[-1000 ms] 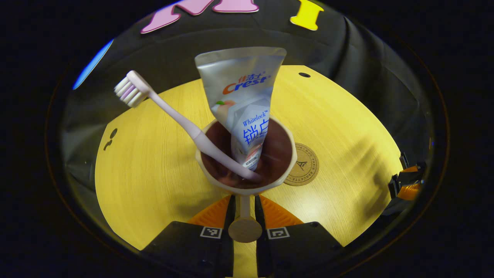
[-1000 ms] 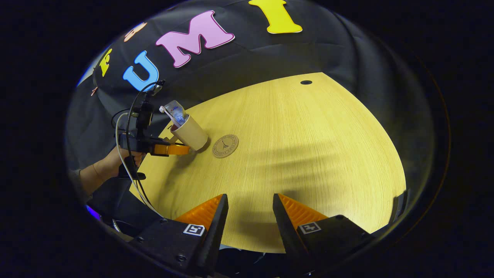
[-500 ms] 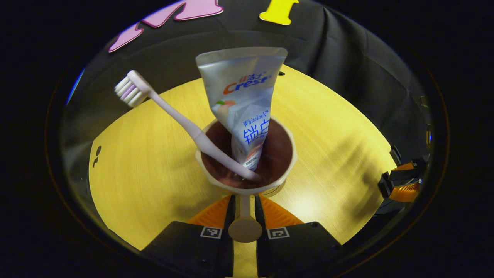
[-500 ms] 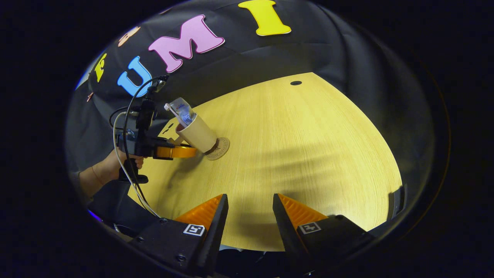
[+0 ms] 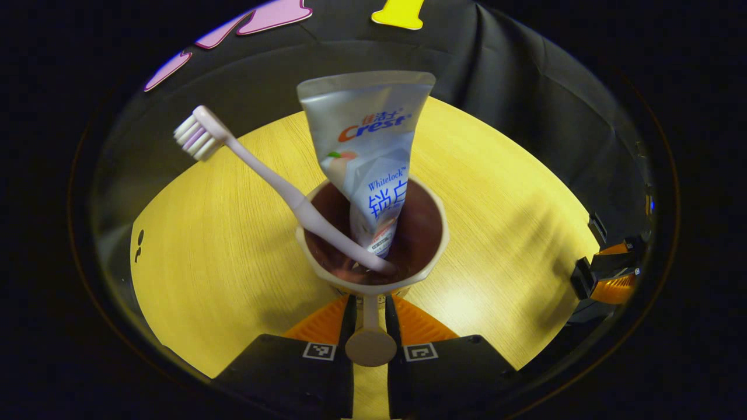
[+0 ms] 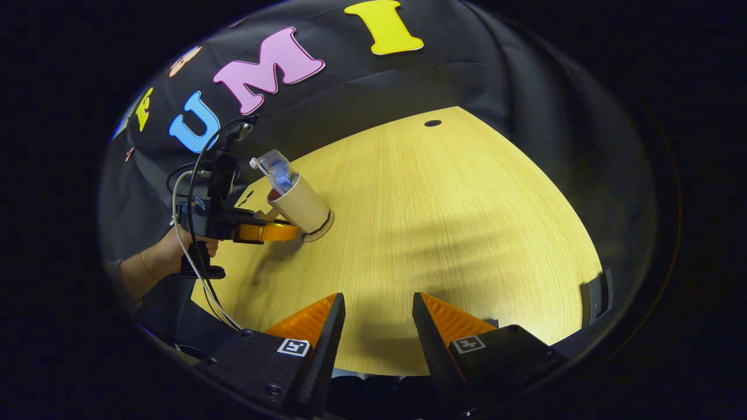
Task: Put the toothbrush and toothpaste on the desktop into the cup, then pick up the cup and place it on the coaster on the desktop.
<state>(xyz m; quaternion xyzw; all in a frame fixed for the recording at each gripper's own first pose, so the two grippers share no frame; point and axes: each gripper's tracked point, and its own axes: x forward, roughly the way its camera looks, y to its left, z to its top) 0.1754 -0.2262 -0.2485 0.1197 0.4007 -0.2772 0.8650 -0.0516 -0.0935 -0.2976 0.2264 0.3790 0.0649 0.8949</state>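
The yellow wooden desktop [image 6: 443, 233] lies bare to its curved far edge. The left gripper [image 5: 370, 303] is clamped on the handle of the beige cup [image 5: 373, 233], over the round cork coaster [image 6: 323, 228]; pale toothbrush [image 5: 257, 169] and silver toothpaste tube [image 5: 367, 146] stand inside. The right gripper [image 6: 378, 309] hangs parted, holding nothing

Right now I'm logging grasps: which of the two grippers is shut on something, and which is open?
The left gripper is shut on the cup's handle; the cup holds toothbrush and toothpaste. The right gripper is open, jaws apart over the desktop.
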